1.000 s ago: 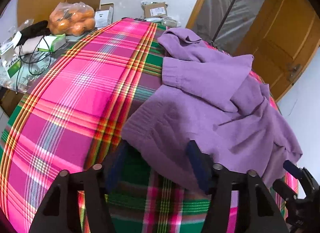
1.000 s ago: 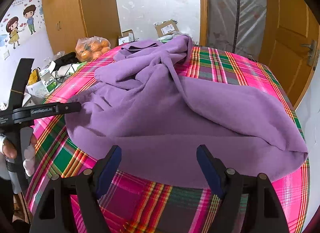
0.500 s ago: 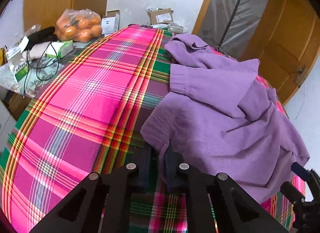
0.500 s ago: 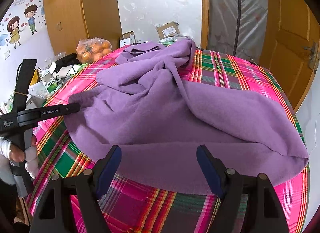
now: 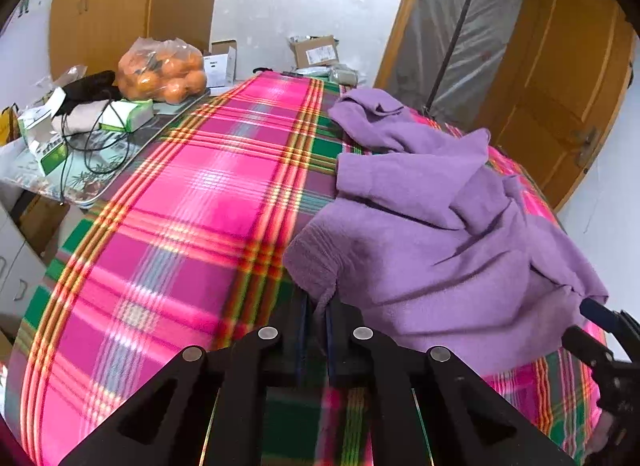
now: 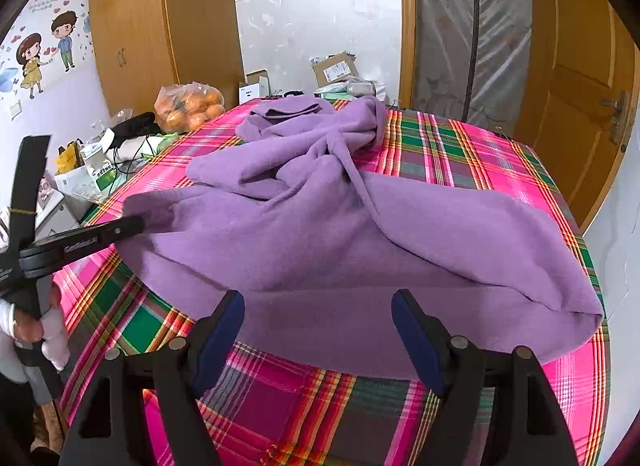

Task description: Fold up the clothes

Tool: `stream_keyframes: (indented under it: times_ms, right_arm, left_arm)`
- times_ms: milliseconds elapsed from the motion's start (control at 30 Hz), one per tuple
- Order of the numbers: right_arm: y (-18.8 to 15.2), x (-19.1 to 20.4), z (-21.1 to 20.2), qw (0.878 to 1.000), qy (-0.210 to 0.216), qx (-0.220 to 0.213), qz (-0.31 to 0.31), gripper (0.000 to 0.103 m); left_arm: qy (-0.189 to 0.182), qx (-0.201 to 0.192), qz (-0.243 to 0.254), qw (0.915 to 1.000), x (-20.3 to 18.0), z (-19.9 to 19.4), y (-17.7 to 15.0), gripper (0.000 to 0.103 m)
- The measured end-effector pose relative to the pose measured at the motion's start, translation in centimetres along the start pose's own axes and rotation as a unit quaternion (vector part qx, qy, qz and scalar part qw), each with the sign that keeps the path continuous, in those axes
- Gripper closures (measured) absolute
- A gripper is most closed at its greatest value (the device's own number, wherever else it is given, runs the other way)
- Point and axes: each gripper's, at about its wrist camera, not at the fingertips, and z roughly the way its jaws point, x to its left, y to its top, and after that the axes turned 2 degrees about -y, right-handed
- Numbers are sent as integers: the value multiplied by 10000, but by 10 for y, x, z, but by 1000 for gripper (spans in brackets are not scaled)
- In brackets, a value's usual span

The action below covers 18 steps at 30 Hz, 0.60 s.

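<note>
Purple sweater lying crumpled on a table covered by a pink, green and yellow plaid cloth. Left tongs: jaws closing, with the ribbed corner of the sweater's hem pinched between the two pads; the fabric rises from the pinch and spreads away ahead and to the right of these tongs. In the right wrist view the same tongs reach in from the left edge, their tip buried in the sweater's near left corner, and a white-gloved hand holds their handle. Right tongs: jaws wide apart, nothing between the blue pads; they hang over the near edge of the sweater, whose hem lies just ahead of the fingertips on the cloth. A sleeve lies twisted across the garment's middle, farther from both tongs. Beyond the table's far left corner: a bag of oranges, small boxes and tangled cables on a side surface.
</note>
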Motion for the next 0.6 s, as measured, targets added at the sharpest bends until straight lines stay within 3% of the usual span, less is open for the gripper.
stream_keyframes:
  times_ms: [300,500,600]
  right_arm:
    - [5,0,-1,10000,-17,-34,-41,27]
    - [15,-14,8,9997,-254,-41,-62,27]
    - [19,-12,18,9995,-262,33,-169,27]
  left_arm:
    - [45,-186,-308,9993,36,-39,-19,96]
    - [433,-481,-693,9955,82,-70,-19,96]
    - [610,-439,-853,9935,102,-74,-24,96]
